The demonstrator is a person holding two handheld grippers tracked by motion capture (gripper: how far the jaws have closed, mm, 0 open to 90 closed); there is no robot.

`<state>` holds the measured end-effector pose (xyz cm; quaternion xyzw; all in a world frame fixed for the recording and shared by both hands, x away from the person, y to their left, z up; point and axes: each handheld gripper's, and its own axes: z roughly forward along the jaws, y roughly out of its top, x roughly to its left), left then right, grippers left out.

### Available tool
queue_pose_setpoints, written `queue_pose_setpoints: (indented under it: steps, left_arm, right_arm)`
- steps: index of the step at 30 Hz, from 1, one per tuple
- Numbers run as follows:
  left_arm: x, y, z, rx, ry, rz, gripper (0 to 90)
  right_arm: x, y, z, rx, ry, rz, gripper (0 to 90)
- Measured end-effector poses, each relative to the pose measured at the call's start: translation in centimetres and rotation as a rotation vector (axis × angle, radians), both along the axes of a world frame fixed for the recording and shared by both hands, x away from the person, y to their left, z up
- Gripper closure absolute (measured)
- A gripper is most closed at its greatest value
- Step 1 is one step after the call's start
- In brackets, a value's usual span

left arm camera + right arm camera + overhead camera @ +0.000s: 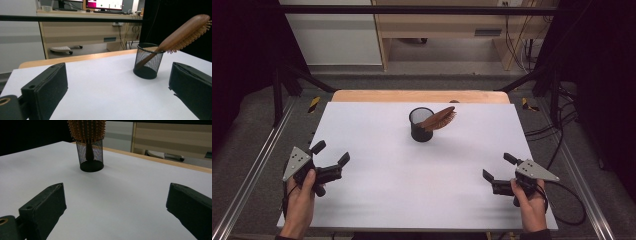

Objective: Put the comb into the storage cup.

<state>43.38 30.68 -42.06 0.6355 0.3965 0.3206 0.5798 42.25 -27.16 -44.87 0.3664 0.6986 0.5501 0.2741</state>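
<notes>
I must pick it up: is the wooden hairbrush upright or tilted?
Tilted: the wooden hairbrush stands handle-down in the black mesh cup, its head leaning over the rim.

I am looking at my left gripper (332,159). It is showing two black jaws and a grey plate with three corners and small dots on top. My right gripper (497,167) is wearing the same grey plate, and a black cable is trailing from it in a loop. Up close, the jaws are looking like thick black blocks with flat, rough pads (53,86) and little round screw holes. Dark sleeve ends are peeking in at both wrists.
</notes>
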Motion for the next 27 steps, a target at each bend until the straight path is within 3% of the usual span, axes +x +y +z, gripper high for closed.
queue_pose_setpoints:
  steps: [27]
  left_arm:
    - [-1.8, -1.2, -2.7, 0.046, 0.028, -0.038, 2.6]
  right_arm:
    - [0.1, 0.2, -0.2, -0.015, -0.002, 0.007, 2.9]
